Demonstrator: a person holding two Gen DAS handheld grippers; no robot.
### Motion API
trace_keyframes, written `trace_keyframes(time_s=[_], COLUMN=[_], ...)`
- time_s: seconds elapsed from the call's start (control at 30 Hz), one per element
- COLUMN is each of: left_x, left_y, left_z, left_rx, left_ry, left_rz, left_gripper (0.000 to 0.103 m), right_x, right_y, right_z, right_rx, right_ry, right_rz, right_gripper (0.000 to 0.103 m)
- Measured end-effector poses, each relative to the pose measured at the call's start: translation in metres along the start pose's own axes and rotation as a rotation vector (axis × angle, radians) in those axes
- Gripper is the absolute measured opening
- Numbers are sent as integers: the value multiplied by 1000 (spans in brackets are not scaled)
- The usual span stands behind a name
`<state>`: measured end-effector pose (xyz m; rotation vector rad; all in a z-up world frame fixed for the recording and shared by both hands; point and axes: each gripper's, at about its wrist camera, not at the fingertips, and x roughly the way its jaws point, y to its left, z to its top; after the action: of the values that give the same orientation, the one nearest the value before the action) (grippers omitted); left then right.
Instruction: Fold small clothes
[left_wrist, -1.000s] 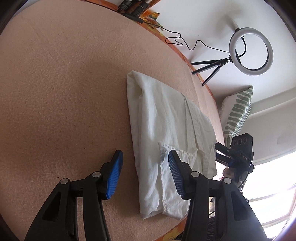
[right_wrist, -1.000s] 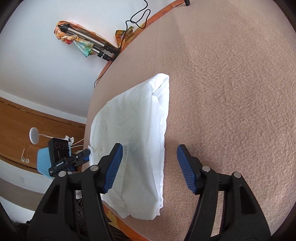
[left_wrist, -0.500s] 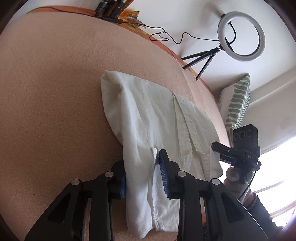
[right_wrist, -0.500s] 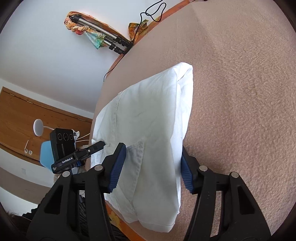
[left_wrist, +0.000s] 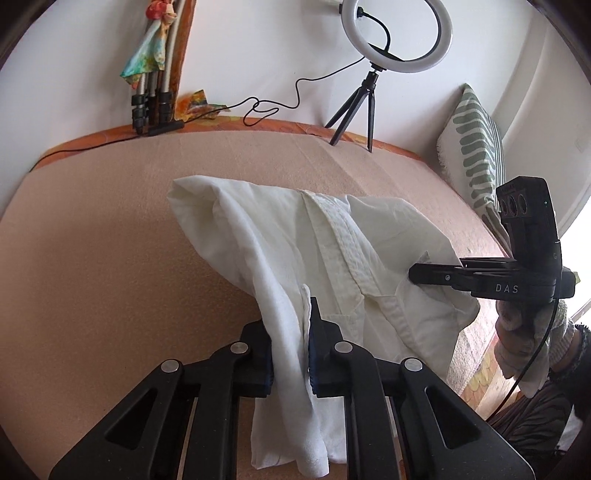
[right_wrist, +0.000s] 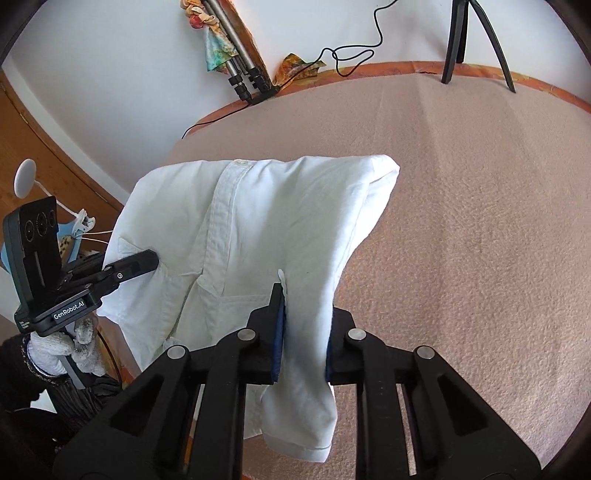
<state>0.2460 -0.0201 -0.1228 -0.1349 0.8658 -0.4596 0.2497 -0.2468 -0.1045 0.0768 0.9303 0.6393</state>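
A small white shirt (left_wrist: 332, 251) with a button placket and chest pocket is held up off the pink blanket (left_wrist: 110, 258). My left gripper (left_wrist: 290, 354) is shut on its near left edge, cloth hanging below the fingers. My right gripper (right_wrist: 304, 339) is shut on the shirt's (right_wrist: 266, 229) near right edge. Each gripper shows in the other's view, pinching the opposite side: the right one (left_wrist: 417, 275) in the left wrist view, the left one (right_wrist: 153, 260) in the right wrist view. The shirt's far folded end still rests on the blanket.
A ring light on a tripod (left_wrist: 384, 48) and folded tripod legs (left_wrist: 155, 107) stand at the blanket's far edge with a black cable (left_wrist: 266, 107). A green-striped pillow (left_wrist: 472, 147) lies at the right. Wooden furniture (right_wrist: 55, 147) stands beyond the left edge.
Both grippers went from open above the flat shirt to shut on its near edges. They have lifted that end off the blanket.
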Motion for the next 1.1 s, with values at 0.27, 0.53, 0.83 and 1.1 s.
trace_keyframes(time_s=[0.27,0.53,0.83,1.1], left_x=[-4,9,52,94], left_y=[-21,-57,-109,-158], left_z=[16,46,76,102], left_rx=[45,100,152,199], left_ry=[-38,-76,-91,-105], left_rz=[-20,-75,-152,-200], left_gripper=[12,11,11,11], right_x=[-27,-58,-99,-127], right_y=[1,-16,-51,-75], right_z=[9,20,34,45], right_rx=[-21,-33,-66,-139], right_ry=[-66,-120,-145,-152], right_rz=[-40,-112,-277,-425], right_gripper=[17,17,16,16])
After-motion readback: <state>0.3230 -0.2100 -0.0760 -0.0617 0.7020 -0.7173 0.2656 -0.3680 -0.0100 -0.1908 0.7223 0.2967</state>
